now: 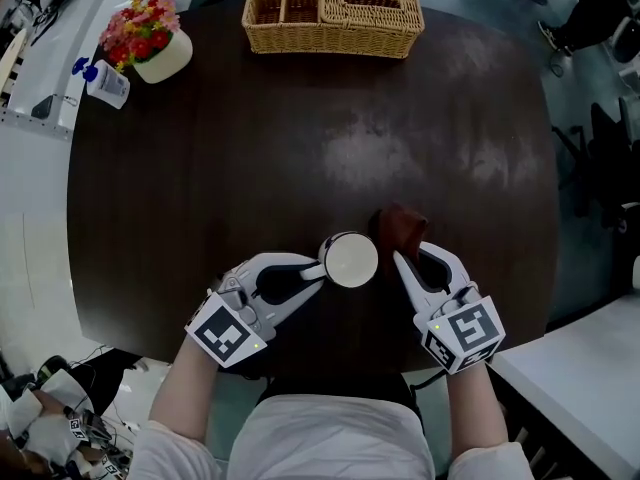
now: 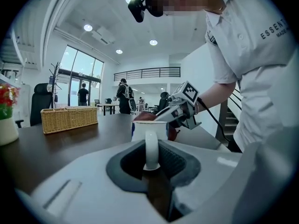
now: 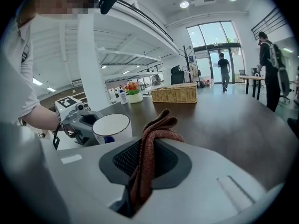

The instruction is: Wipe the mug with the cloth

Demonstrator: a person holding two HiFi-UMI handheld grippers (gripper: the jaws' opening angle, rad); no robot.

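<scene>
mug (image 1: 350, 260), one, handle pinched in left gripper (image 1: 317, 268); cloth (image 1: 400, 225), one, clamped in right gripper (image 1: 404, 252).

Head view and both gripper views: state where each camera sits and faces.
Head view: on the person's head, steeply down at the table; forearms, left gripper, right gripper show.
Left gripper view: rides the left gripper, along jaws shut on the handle of the mug; the person's torso shows.
Right gripper view: rides the right gripper, along jaws shut on the cloth, toward the basket; sleeve shows.
Both gripper views share mug and basket.
</scene>
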